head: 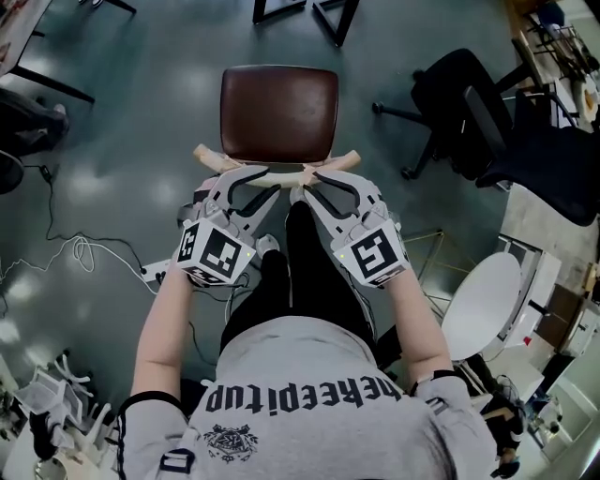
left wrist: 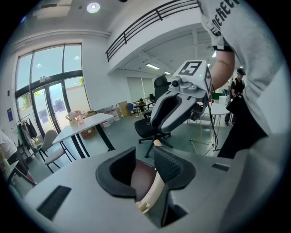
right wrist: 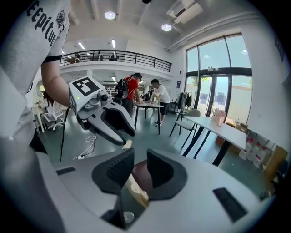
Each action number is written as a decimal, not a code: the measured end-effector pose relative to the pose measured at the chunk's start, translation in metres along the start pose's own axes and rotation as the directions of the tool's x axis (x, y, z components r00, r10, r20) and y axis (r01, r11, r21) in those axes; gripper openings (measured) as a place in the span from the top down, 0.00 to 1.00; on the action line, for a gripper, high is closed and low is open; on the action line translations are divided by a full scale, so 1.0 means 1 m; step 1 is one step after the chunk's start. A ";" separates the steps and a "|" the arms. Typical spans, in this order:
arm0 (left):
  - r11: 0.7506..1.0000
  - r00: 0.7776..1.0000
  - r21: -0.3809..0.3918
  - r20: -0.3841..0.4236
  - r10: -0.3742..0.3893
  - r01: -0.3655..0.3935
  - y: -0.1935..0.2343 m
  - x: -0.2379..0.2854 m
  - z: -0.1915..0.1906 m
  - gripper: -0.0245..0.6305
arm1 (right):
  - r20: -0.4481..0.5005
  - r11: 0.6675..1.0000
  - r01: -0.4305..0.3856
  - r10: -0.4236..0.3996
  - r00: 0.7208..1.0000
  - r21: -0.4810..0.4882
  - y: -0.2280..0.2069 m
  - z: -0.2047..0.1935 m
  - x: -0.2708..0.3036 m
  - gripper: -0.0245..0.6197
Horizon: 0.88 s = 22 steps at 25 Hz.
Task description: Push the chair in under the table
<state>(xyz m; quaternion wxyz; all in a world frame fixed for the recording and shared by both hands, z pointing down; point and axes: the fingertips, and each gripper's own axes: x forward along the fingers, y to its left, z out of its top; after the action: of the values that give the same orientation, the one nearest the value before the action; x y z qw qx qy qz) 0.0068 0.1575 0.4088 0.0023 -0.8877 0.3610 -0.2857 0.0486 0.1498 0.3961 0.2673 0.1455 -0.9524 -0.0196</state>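
Note:
A chair with a brown seat (head: 278, 112) and a pale wooden back rail (head: 217, 160) stands on the green floor right in front of me. Both grippers sit at the rail's middle. My left gripper (head: 270, 178) straddles the rail (left wrist: 152, 191): the wood lies against its right jaw with a gap on the left, so it is open. My right gripper (head: 307, 184) is likewise open around the rail (right wrist: 135, 191), with the wood against its left jaw. Beyond the seat, black table legs (head: 319, 17) show at the top edge.
A black office chair (head: 469, 112) stands to the right of the chair, and a white round table (head: 483, 305) is nearer on the right. A white cable (head: 84, 253) loops on the floor at left. Two people (right wrist: 136, 91) stand at a distant table.

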 end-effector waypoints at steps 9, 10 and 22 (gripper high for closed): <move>0.992 0.983 0.076 -0.158 -0.091 0.104 -0.012 0.028 -0.053 0.72 | -0.158 0.987 -0.109 0.090 0.983 -0.118 0.005 -0.044 0.026 0.73; 0.990 0.980 0.087 -0.173 -0.098 0.114 -0.013 0.031 -0.058 0.72 | -0.171 0.984 -0.123 0.099 0.980 -0.131 0.006 -0.049 0.028 0.72; 0.969 0.944 0.148 -0.292 -0.150 0.200 -0.024 0.049 -0.098 0.69 | -0.314 0.940 -0.244 0.164 0.935 -0.237 0.016 -0.093 0.053 0.67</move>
<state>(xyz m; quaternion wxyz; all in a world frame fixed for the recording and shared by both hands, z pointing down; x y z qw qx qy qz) 0.0005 0.1632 0.5203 0.0040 -0.8635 0.2507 -0.4376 0.0493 0.1540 0.5046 0.4217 0.0082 -0.9011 -0.1004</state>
